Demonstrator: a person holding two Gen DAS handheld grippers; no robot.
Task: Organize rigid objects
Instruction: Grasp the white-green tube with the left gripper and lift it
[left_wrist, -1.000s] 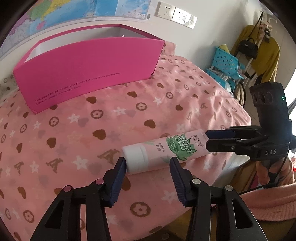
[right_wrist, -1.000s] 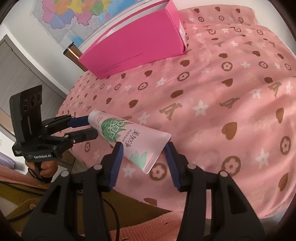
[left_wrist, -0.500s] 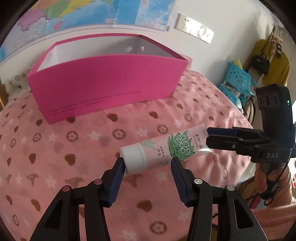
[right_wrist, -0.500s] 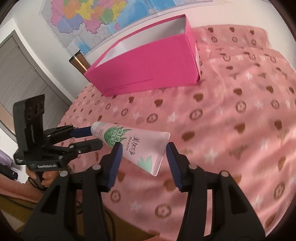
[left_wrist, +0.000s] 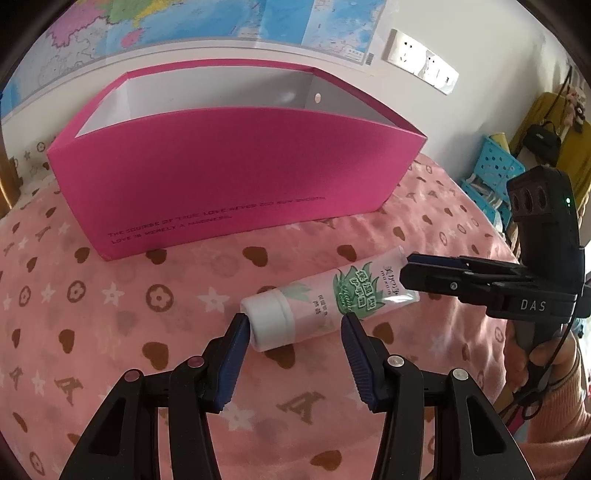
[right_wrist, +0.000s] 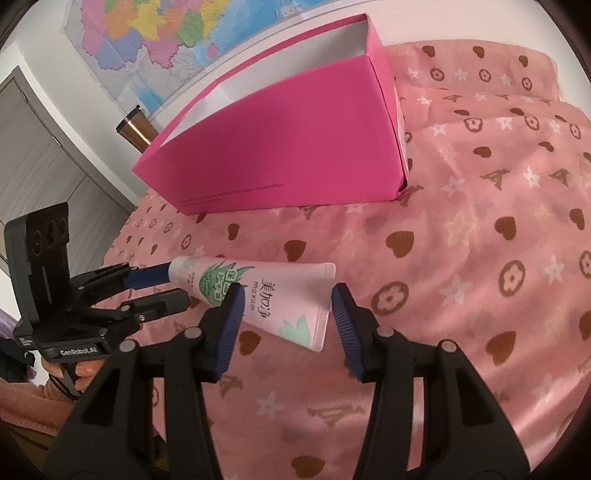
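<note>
You have one tube (left_wrist: 325, 302) and one pink box (left_wrist: 236, 177) to deal with, plus a hand-held gripper in each hand. The tube is pale pink with a white screw cap, green leaf artwork and green and dark lettering, and it ends in a flat crimped tail. It hangs above the bed (left_wrist: 110, 295), stretched between your two tools. Your left hand-held gripper (left_wrist: 293, 349) has its blue pads on either side of the cap end; the left pad touches the cap, while a gap shows at the right pad, so I cannot tell whether it truly grips. Your right hand-held gripper (right_wrist: 286, 317) straddles the crimped tail; both pads sit just beside the tube's edges, and again I cannot tell whether they press it. The box stands open-topped, white inside, just beyond the tube ahead of both tools, with a line of small dark print low on its near wall.
</note>
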